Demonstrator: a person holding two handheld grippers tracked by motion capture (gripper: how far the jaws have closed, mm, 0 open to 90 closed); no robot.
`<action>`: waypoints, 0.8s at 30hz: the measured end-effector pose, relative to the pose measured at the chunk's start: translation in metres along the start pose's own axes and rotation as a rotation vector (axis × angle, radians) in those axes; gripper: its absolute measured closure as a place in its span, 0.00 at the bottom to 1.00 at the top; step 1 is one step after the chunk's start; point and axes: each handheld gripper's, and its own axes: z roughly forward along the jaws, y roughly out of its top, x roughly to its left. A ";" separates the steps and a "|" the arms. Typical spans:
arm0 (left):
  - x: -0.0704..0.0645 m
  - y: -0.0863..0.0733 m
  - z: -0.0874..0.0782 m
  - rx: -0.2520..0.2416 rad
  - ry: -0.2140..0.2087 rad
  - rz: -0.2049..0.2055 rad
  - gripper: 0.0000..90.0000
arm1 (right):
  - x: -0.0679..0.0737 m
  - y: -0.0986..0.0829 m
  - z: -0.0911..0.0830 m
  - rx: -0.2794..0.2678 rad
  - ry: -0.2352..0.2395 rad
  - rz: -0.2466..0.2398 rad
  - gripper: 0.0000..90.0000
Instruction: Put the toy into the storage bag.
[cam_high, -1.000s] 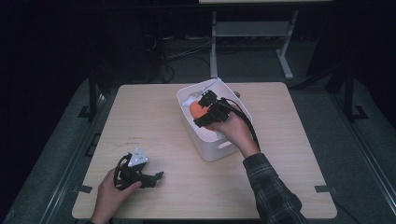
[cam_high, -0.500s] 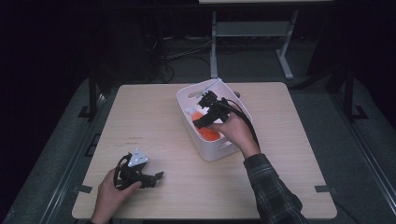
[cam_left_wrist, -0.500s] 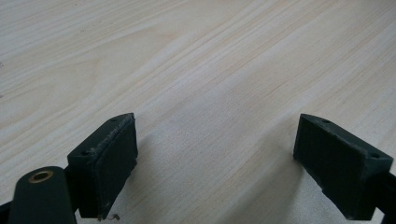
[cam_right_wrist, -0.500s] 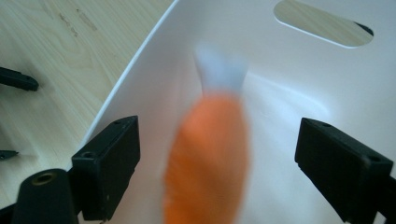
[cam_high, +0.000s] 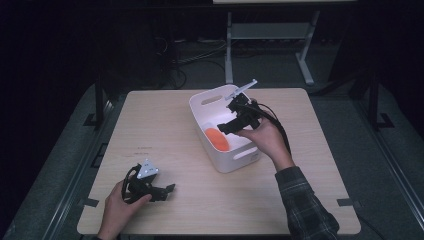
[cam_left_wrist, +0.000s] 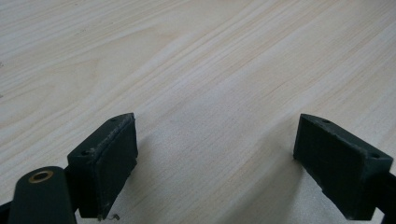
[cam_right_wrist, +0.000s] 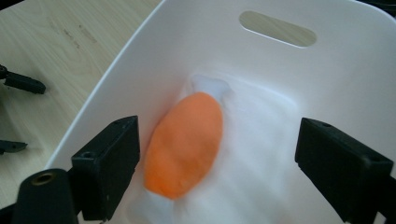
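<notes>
A white plastic bin with handle slots stands on the wooden table, right of centre. Inside it lies an orange oval object on the white bottom. My right gripper hovers above the bin's right side, its jaws wide apart over the orange object and touching nothing. My left gripper rests low at the table's front left, open, with bare wood between its jaws.
The bin's far wall has a handle slot. Dark floor, cables and a white stand leg lie beyond the table's far edge. A person's plaid sleeve reaches in from the bottom right.
The orange object left my right gripper and now lies on the bin's bottom. The right gripper opened and drew back toward the bin's right side. The left gripper stayed put.
</notes>
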 end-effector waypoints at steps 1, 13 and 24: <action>0.000 0.000 0.000 0.000 0.000 0.000 0.14 | -0.002 -0.002 -0.003 -0.003 -0.002 0.003 0.15; 0.000 0.000 0.000 0.000 0.001 -0.001 0.14 | -0.020 -0.019 -0.025 -0.029 -0.026 0.024 0.15; 0.000 0.000 0.000 0.000 0.001 -0.002 0.14 | -0.034 -0.038 -0.042 -0.049 -0.035 0.055 0.14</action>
